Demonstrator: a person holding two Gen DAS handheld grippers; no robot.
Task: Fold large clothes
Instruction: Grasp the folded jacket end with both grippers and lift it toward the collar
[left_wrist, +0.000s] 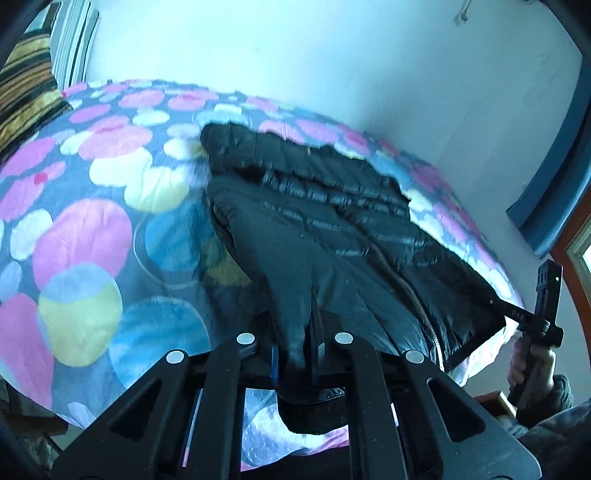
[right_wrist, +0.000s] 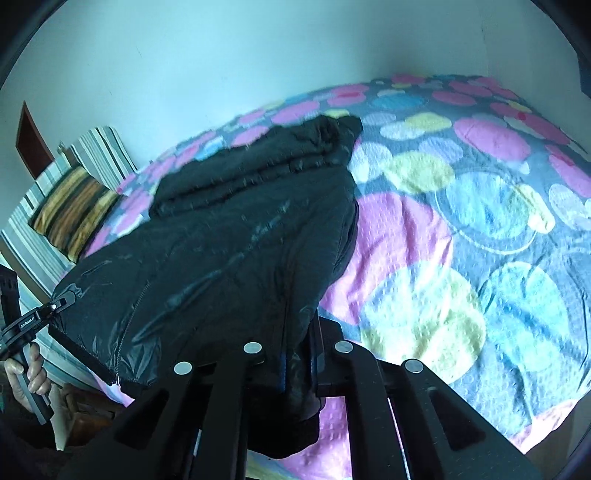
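Observation:
A black quilted puffer jacket (left_wrist: 332, 206) lies on a bed cover (left_wrist: 92, 221) with coloured circles, its zipper running toward the near hem. My left gripper (left_wrist: 312, 321) is shut on the hem near one corner, and the fabric is pulled up in folds between the fingers. My right gripper (left_wrist: 496, 302) pinches the other hem corner at the right. In the right wrist view the jacket (right_wrist: 240, 229) rises from the bed cover (right_wrist: 461, 221) into my right gripper (right_wrist: 308, 339), which is shut on it. The left gripper (right_wrist: 62, 302) holds the far corner, with a hand (right_wrist: 29, 373) on its handle.
A brown striped pillow (right_wrist: 74, 210) and a grey striped cushion (right_wrist: 99, 155) lie at the bed's head against a pale wall. A blue frame (left_wrist: 546, 184) and wooden trim stand at the right in the left wrist view. The bed's near edge runs under both grippers.

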